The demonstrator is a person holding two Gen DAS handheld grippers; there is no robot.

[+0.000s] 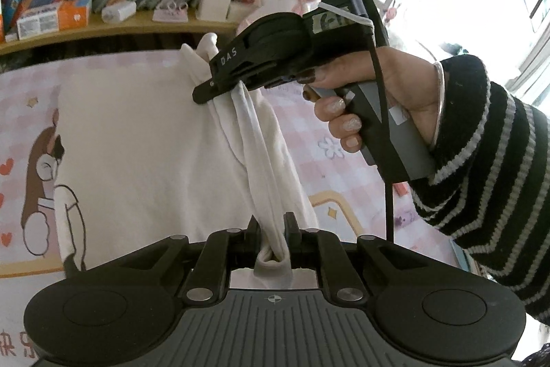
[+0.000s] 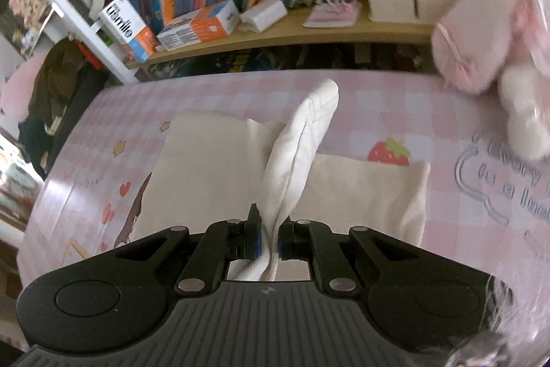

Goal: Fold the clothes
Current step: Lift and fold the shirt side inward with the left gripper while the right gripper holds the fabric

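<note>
A white garment [image 1: 137, 140] lies spread on a pink checked tabletop [image 1: 20, 98]. My left gripper [image 1: 273, 229] is shut on a bunched edge of it, and the cloth stretches taut from there up to my right gripper [image 1: 206, 90], held by a hand in a black striped sleeve [image 1: 481, 160], which pinches another part of the same edge. In the right wrist view my right gripper [image 2: 270, 229] is shut on a white fold of the garment [image 2: 299, 153] that stands up between the jaws, with the rest lying flat on the table behind.
A wooden shelf [image 2: 275, 36] with leaning books and small boxes runs along the table's far edge. A pink plush toy [image 2: 491, 33] sits at the table's right back corner. A white shelf frame [image 2: 68, 9] and dark clutter stand at the left.
</note>
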